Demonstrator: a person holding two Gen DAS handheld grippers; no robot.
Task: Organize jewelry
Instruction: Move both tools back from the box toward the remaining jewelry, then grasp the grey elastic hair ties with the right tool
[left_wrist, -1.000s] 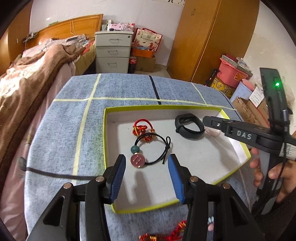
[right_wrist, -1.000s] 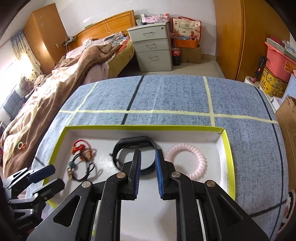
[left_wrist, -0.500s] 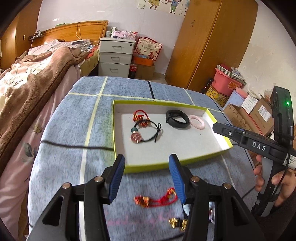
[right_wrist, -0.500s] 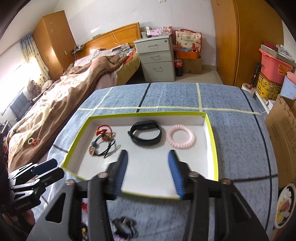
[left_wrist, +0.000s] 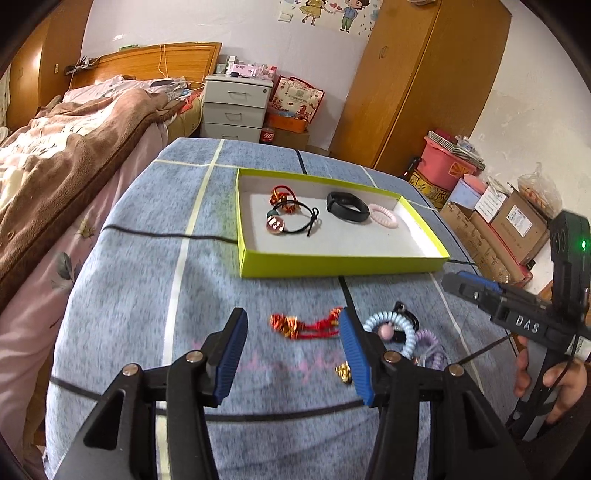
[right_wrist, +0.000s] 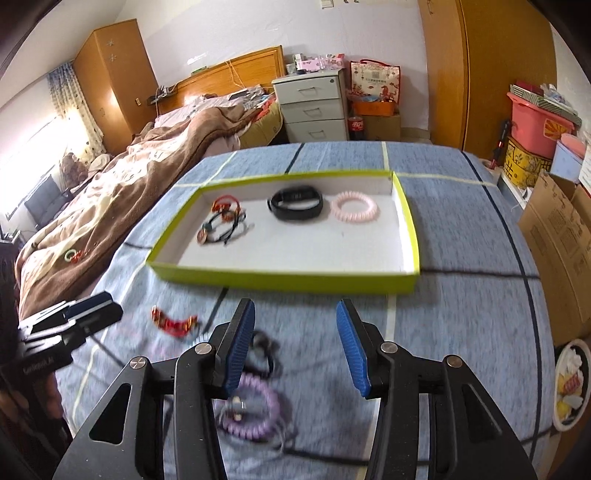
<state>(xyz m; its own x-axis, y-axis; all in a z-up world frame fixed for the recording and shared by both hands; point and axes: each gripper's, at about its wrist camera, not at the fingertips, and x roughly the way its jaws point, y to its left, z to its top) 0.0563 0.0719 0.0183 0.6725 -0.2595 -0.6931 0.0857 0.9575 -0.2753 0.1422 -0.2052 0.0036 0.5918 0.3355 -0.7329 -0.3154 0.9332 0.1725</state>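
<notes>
A shallow yellow-green box (left_wrist: 343, 265) (right_wrist: 280, 277) on the blue table holds a red knot tie (left_wrist: 280, 194), a black hair tie with a pink charm (left_wrist: 295, 220), a black band (left_wrist: 347, 206) (right_wrist: 295, 203) and a pink coil tie (left_wrist: 384, 216) (right_wrist: 355, 207). Loose on the cloth in front lie a red tasselled cord (left_wrist: 306, 325) (right_wrist: 173, 322), a pale blue coil tie (left_wrist: 388, 332), a purple coil tie (right_wrist: 255, 410) and a small gold piece (left_wrist: 343, 373). My left gripper (left_wrist: 291, 349) is open and empty above the cord. My right gripper (right_wrist: 295, 347) is open and empty near the purple tie.
A bed with a brown blanket (left_wrist: 55, 166) runs along the left of the table. A white drawer unit (left_wrist: 236, 107) and a wooden wardrobe (left_wrist: 424, 81) stand behind. Cardboard boxes (left_wrist: 506, 229) and a pink tub (left_wrist: 450, 166) sit at the right.
Both grippers have pulled back from over the box towards the table's near edge. The right gripper went from shut to open. The loose pieces in front of the box came into view.
</notes>
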